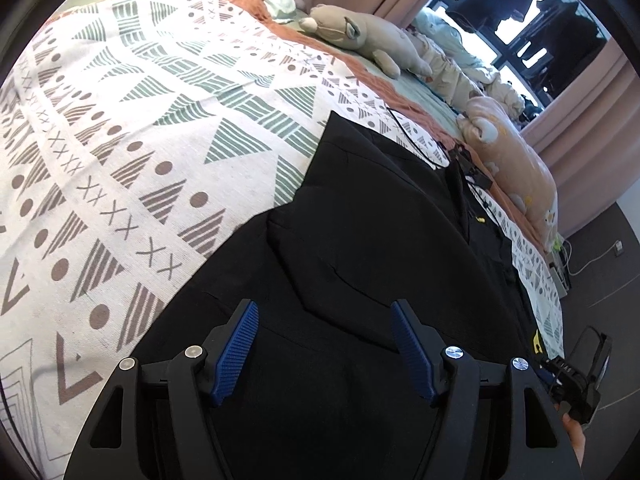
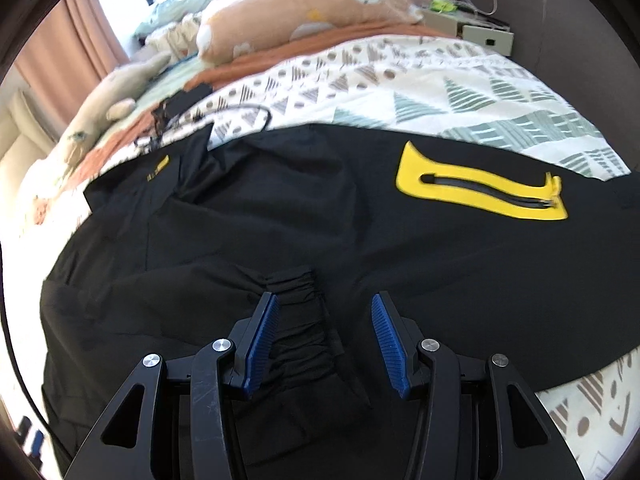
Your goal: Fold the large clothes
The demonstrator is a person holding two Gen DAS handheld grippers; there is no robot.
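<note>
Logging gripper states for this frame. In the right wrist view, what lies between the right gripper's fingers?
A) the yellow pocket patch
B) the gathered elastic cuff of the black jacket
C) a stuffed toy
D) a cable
B: the right gripper is open, with the black jacket's gathered cuff between its fingers.

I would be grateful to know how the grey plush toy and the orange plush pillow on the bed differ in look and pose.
The grey plush toy is plain grey-beige, while the orange plush pillow is peach-orange with pale patches. The grey plush toy shows a snout, an ear and a limb; the orange plush pillow is a long, rounded bolster shape. In the left wrist view the toy lies farther up the bed, the pillow nearer the black jacket. Both lie flat along the same side of the patterned blanket.
</note>
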